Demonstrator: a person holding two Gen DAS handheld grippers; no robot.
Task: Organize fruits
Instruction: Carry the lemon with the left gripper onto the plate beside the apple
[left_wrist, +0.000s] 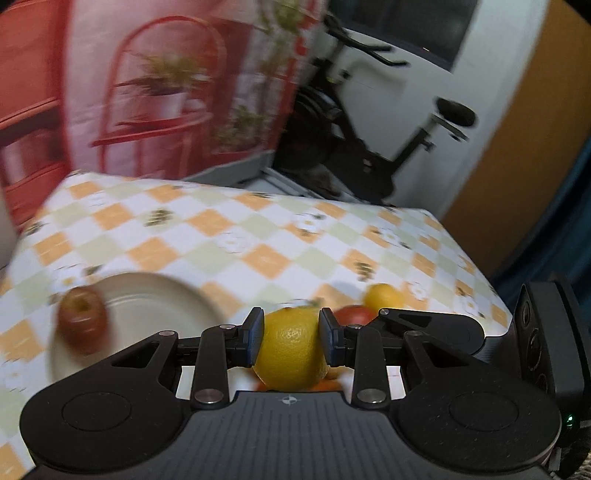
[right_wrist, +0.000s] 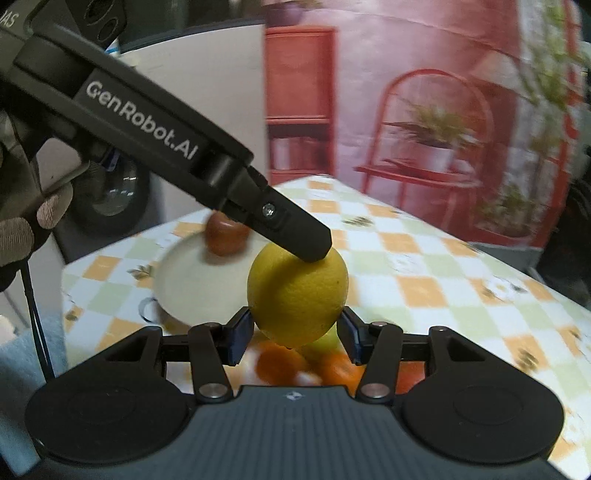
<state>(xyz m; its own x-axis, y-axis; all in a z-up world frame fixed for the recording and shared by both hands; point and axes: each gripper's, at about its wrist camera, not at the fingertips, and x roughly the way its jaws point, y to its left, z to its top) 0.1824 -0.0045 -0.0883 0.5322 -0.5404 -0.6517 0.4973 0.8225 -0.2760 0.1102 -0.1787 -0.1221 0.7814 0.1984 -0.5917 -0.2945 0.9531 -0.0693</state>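
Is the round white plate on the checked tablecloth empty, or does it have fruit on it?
Not empty: one red-brown apple sits on the round white plate near its rim. The yellow lemon is off it, clamped in the left gripper.

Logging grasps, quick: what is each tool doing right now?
Left tool: shut on the lemon.
Right tool: open, empty; the lemon sits between its fingers, ungripped.

Dim warm indoor light, heavy motion blur across backgrounds, fisheye bending at edges.

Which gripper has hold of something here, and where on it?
The left gripper holds a yellow lemon, fingers pressed on its two opposite sides. The right gripper is open and holds nothing.
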